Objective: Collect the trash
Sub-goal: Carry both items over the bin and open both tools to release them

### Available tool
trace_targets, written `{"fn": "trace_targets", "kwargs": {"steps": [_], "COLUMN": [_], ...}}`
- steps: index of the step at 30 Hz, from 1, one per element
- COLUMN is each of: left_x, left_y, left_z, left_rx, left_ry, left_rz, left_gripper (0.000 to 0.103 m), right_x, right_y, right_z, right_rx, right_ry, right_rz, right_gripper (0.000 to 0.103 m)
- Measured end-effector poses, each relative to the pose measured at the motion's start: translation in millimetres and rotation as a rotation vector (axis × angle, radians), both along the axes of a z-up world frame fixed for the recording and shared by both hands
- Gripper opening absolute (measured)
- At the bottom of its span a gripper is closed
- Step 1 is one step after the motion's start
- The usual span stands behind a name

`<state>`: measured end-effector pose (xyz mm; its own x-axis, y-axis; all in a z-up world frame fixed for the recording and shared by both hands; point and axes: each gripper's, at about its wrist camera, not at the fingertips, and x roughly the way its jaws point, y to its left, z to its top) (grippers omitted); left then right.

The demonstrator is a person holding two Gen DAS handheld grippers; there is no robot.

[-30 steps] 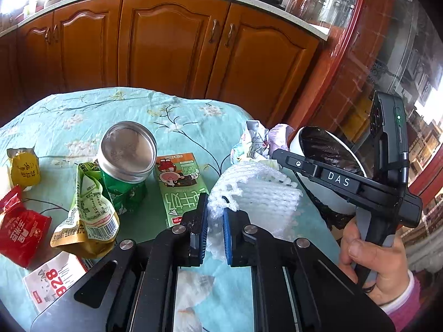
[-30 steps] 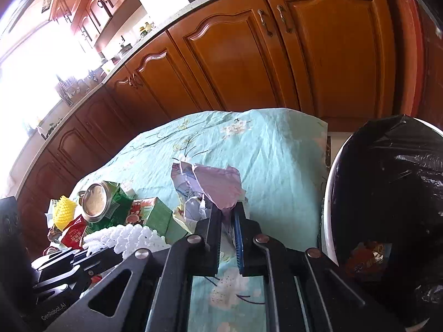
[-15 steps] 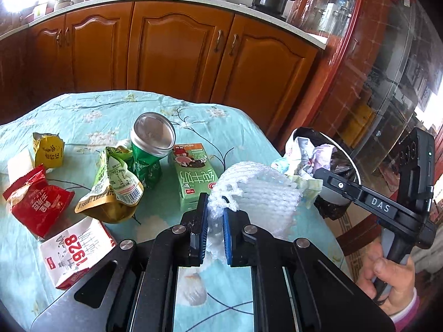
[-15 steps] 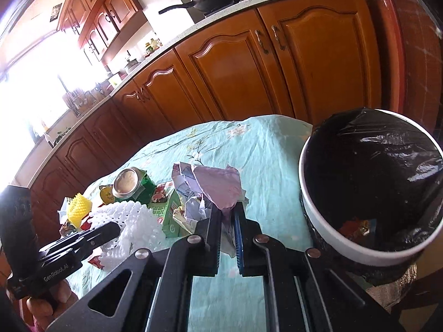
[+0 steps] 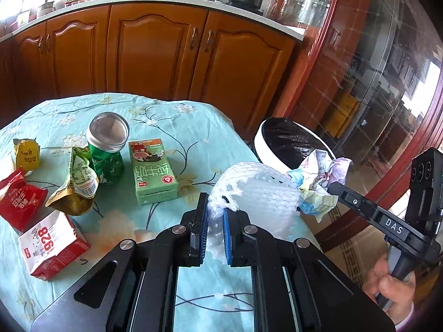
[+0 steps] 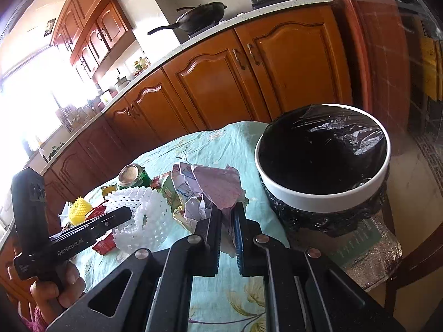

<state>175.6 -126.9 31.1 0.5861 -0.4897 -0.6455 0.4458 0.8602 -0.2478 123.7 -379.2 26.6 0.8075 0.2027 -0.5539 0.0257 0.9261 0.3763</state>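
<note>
My left gripper (image 5: 215, 213) is shut on a white foam fruit net (image 5: 257, 193), held above the table's right side; the net also shows in the right wrist view (image 6: 144, 215). My right gripper (image 6: 227, 213) is shut on a crumpled paper wad (image 6: 210, 188), held above the table edge just left of the bin; the wad also shows in the left wrist view (image 5: 318, 182). The white bin (image 6: 326, 199) with a black liner stands off the table's right edge, also visible in the left wrist view (image 5: 260, 141).
On the teal floral tablecloth (image 5: 171, 116) lie a green can (image 5: 106, 149), a green milk carton (image 5: 152, 171), a yellow-green wrapper (image 5: 74, 191), a red-white carton (image 5: 49, 243), red and yellow wrappers. Wooden cabinets (image 5: 155, 49) stand behind.
Both grippers have risen and drawn back with their loads. The right gripper has carried the paper wad rightwards, closer to the bin, which now shows whole.
</note>
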Motion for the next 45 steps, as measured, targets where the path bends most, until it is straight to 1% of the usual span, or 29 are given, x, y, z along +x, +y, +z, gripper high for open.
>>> {"fn": "trace_targets", "kwargs": {"steps": [11,22,26,34,40,45], "left_x": [5.6,24.5,34.7,56.4,73.3,86.1], "left_y": [-37.1,-83.2,-99.9,-137.7,-163.4,-177.8], "left_z": [12.0,20.5,21.5,21.9,19.3,13.8], "left_rx": [0.012,0.041,0.046,0.08,0.104,0.114], "left_ry": [-0.018,-0.036,-0.028,-0.032,-0.018,0.013], "left_rz": [-0.054,-0.105,-0.121,-0.143,-0.152,-0.158], "left_gripper": [0.008,0.008,0.008,0.008,0.009,0.008], "right_x": [-12.2,-12.6,-8.4,7.3,22.4,37.4], "right_y": [-29.8,-60.4,-71.3,-96.8,-114.0,-123.9], "right_z": [4.5,11.2,12.3,15.2,16.5,14.4], "right_rx": [-0.002,-0.022,-0.03,-0.06,-0.078,-0.084], "right_ry": [-0.014,-0.023,-0.02,-0.005,0.02,0.051], "right_rz": [-0.072,-0.148,-0.174,-0.213,-0.221,-0.214], "right_gripper": [0.008,0.009,0.009,0.009,0.009,0.01]}}
